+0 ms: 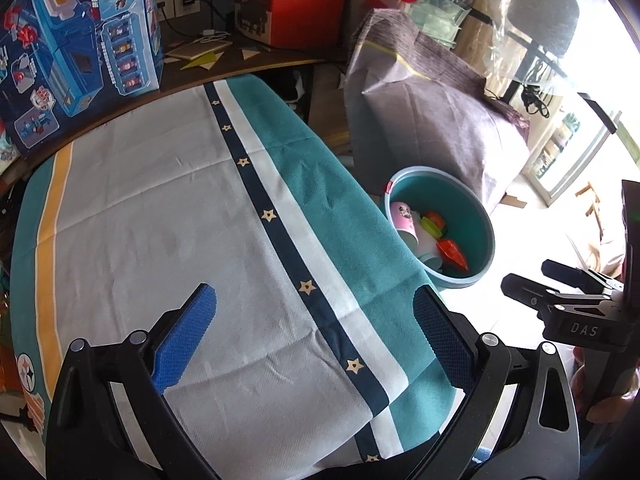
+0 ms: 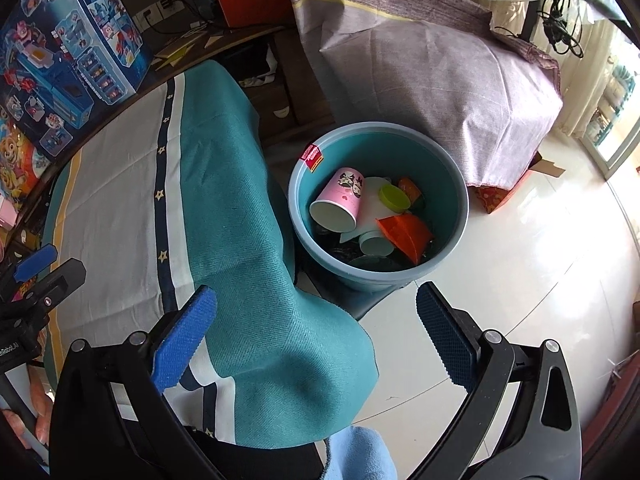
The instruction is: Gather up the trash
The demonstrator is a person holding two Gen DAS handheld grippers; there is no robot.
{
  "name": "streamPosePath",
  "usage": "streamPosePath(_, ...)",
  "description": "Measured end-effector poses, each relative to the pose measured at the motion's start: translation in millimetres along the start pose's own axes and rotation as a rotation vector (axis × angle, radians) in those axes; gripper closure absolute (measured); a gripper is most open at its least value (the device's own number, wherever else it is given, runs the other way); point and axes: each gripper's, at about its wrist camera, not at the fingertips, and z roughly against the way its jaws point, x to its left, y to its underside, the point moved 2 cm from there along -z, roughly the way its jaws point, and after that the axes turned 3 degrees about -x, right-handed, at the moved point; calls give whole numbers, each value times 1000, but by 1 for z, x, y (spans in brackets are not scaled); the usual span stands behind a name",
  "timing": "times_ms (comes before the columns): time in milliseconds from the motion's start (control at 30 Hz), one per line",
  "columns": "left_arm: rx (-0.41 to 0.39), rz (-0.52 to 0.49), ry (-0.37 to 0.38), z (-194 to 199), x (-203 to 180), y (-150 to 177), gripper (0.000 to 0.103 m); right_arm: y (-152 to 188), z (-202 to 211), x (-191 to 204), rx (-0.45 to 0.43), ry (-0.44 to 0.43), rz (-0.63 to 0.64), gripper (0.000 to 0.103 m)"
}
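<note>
While trash fills the bin point(image 2: 448, 168), left gripper point(image 1: 316, 336) released, right gripper point(image 2: 316, 336) released, both empty

The letters "DAS" stand in pale print on the black clamp body of the right gripper point(image 1: 580, 304), seen off to the left gripper's right side. Print on the toy box point(image 1: 80, 52) and the bin's red sticker point(image 2: 313, 157) is too small to read.

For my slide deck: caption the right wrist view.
Open right gripper above round blue plastic bin holding pink paper cup.
</note>
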Motion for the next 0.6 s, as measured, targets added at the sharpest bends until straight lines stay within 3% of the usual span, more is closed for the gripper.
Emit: streamPosePath(600,-9,-27,4,-1,-3,8,4,0,1,-5,6,28,-12,7)
